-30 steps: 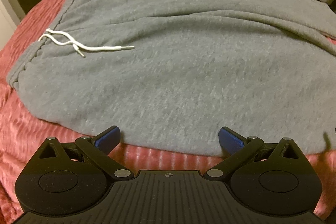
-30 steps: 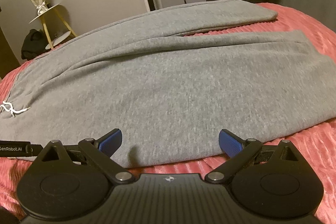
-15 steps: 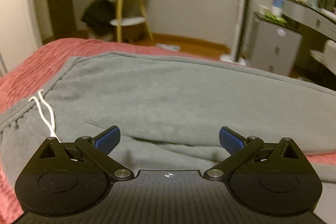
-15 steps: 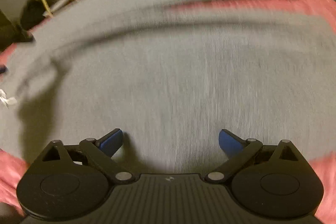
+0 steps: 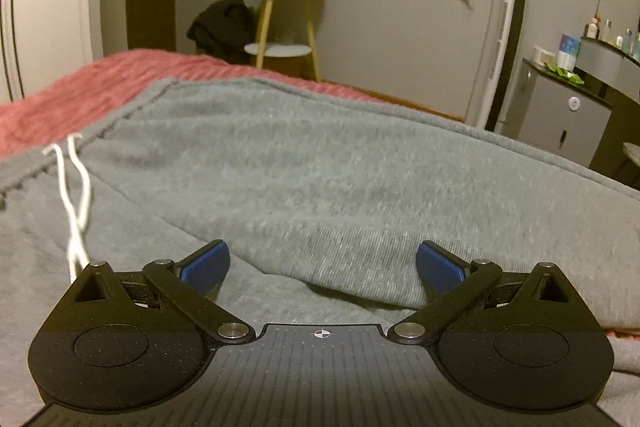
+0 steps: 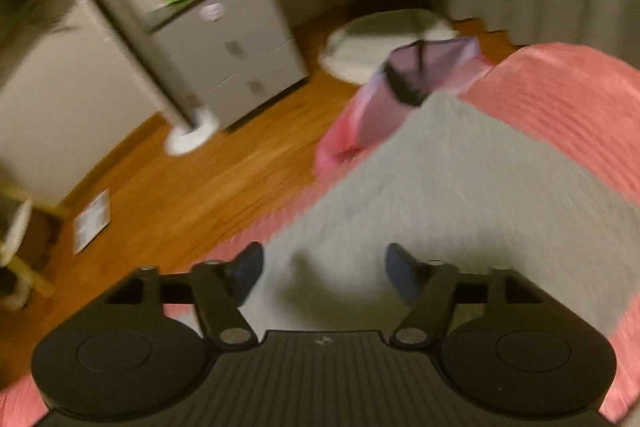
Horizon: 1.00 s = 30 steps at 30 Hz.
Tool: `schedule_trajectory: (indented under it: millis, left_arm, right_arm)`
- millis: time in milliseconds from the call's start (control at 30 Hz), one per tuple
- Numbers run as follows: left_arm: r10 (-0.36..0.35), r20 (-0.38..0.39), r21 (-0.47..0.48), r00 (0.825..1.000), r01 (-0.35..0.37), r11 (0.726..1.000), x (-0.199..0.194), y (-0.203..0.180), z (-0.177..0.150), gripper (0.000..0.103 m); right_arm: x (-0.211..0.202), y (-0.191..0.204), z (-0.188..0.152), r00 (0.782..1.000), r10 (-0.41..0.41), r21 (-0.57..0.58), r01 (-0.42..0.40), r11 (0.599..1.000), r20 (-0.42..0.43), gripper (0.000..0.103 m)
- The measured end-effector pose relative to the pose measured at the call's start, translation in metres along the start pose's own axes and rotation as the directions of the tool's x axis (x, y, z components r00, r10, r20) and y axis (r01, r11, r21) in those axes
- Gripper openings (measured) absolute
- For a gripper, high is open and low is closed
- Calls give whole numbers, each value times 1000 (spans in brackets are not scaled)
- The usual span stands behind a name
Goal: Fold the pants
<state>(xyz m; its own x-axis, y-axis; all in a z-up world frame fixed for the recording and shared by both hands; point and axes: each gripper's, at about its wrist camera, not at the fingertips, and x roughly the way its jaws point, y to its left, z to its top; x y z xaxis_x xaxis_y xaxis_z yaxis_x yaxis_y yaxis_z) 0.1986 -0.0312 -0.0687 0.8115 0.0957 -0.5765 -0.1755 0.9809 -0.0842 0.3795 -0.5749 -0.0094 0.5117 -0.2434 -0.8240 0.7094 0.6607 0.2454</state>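
Grey pants (image 5: 320, 179) spread flat on the bed (image 5: 80, 83); left gripper (image 5: 322, 267) wide open, empty; right gripper (image 6: 324, 269) open over a pant leg, blurry.

You have no readable text, brand, number or sign in either view. In the left wrist view, the only mark is a small crosshair symbol (image 5: 321, 333) printed on the black gripper body between the finger pivots, and it carries no letters. The bottles and containers (image 5: 568, 47) on the grey cabinet at the right edge are too small for you to make out any labels. In the right wrist view, motion blur smears everything: the flat sheet on the floor (image 6: 92, 219) shows pale blocks, but you cannot read them.
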Motion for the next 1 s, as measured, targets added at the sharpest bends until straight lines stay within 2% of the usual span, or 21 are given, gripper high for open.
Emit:
schedule_trajectory:
  millis: [67, 133, 200, 233, 267, 300, 333, 367, 433, 500, 533, 600, 667, 733, 800, 867, 933, 967, 1000]
  left_arm:
    - [-4, -19, -6, 1000, 4, 1000, 8, 0, -4, 103]
    - [-3, -10, -5, 1000, 3, 1000, 10, 1, -5, 103]
    - [-1, -3, 0, 1000, 1, 1000, 10, 0, -6, 103]
    - [-2, -3, -1, 1000, 2, 1000, 10, 1, -7, 103]
    - [-6, -5, -6, 1000, 6, 1000, 10, 1, -7, 103]
    - [-13, -8, -13, 1000, 12, 1000, 11, 3, -7, 103]
    - [-19, -10, -20, 1000, 19, 1000, 11, 4, -7, 103]
    - [-32, -13, -33, 999, 31, 999, 12, 7, -7, 103]
    - [-53, -18, -53, 998, 52, 997, 12, 11, -5, 103]
    - [-74, -26, -57, 997, 72, 996, 11, 15, -4, 103]
    - [-83, -25, -61, 996, 81, 995, 10, 16, -3, 103]
    - [-93, -10, -80, 996, 92, 993, 5, 20, -2, 103]
    - [-105, 1, -86, 994, 105, 991, 0, 21, 1, 103]
    - [-142, 10, -97, 990, 142, 985, -8, 25, 4, 103]
    - [-169, 31, -123, 985, 172, 977, -19, 30, 8, 103]
    - [-216, 40, -168, 976, 220, 961, -27, 37, 11, 103]
    - [-257, 36, -220, 966, 259, 941, -29, 44, 16, 103]
    - [-274, 30, -240, 961, 273, 932, -29, 47, 19, 103]
    - [-288, 20, -254, 958, 283, 925, -27, 49, 23, 103]
  right_arm:
    - [27, 8, 9, 998, -70, 14, 70, 997, -11, 72]
    - [52, 13, 13, 992, -107, 39, 110, 993, -73, 72]
    - [66, 14, 14, 985, -142, 55, 148, 987, -94, 74]
    - [70, 17, 12, 984, -159, 42, 163, 986, -84, 69]
    - [73, 22, 9, 980, -190, 8, 190, 982, -65, 59]
    - [72, 26, 6, 971, -234, -33, 233, 972, -44, 33]
    - [67, 26, 2, 972, -236, -63, 234, 970, -19, 11]
    - [56, 21, -2, 980, -197, -69, 196, 978, -5, 5]
    - [29, 8, -5, 992, -118, -36, 119, 992, 38, 4]
    - [-20, -14, -12, 990, -3, -41, 8, 999, 138, 4]
    - [-46, -30, -21, 981, 52, -33, -47, 998, 185, 4]
    - [-110, -73, -52, 947, 163, -1, -169, 986, 277, 4]
    - [-161, -122, -93, 911, 221, 48, -253, 966, 349, 4]
    - [-200, -171, -143, 892, 236, 117, -301, 946, 387, 4]
    - [-217, -216, -193, 901, 209, 181, -294, 939, 382, 4]
    - [-211, -251, -230, 930, 171, 232, -255, 939, 326, 4]
    - [-188, -281, -252, 962, 151, 287, -215, 934, 228, 5]
    - [-180, -290, -262, 975, 112, 309, -168, 936, 191, 8]
    - [-174, -298, -267, 979, 106, 332, -159, 930, 173, 9]
